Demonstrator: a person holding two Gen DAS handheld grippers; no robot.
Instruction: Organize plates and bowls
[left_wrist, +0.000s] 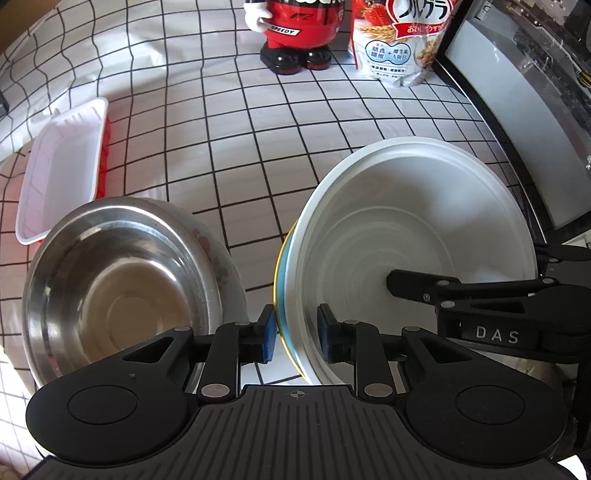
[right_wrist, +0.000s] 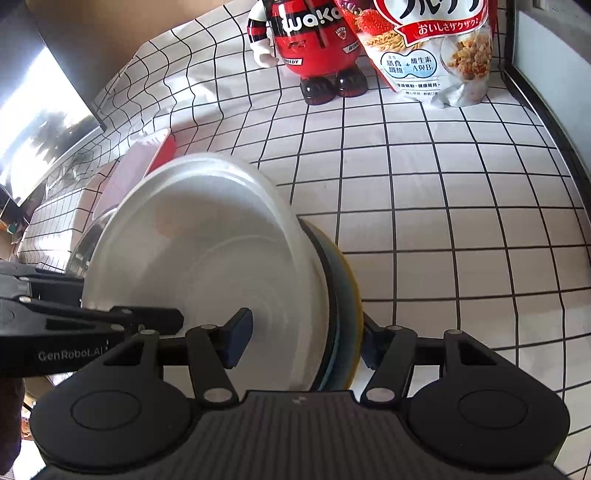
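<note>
The white bowl (left_wrist: 413, 236) is sitting nested on a blue and yellow dish (left_wrist: 282, 273), the 2 tilted up together on the checked tablecloth (left_wrist: 295, 122), just beside the steel bowl (left_wrist: 122, 280) that is resting on a patterned plate (left_wrist: 221, 266). The left gripper (left_wrist: 295, 338) is straddling the near rim of the stack with its jaws released: 1 pad is standing outside the blue dish and the other inside the white bowl, with a gap showing on the inner side. The right gripper (right_wrist: 303, 338) is straddling the opposite rim, 1 pad inside the white bowl and the other hidden behind the yellow edge, so I cannot tell whether it is pinching. The step in hand looks like settling this stack. Doing it well probably means lowering the tilted pair until it is lying flat before either hand lets go fully, then backing the pads straight off the rim so the bowls are not dragged toward the steel bowl. The red and white tray (left_wrist: 62, 170), the red figure (left_wrist: 295, 33) and the cereal bag (left_wrist: 399, 44) are standing well apart.
</note>
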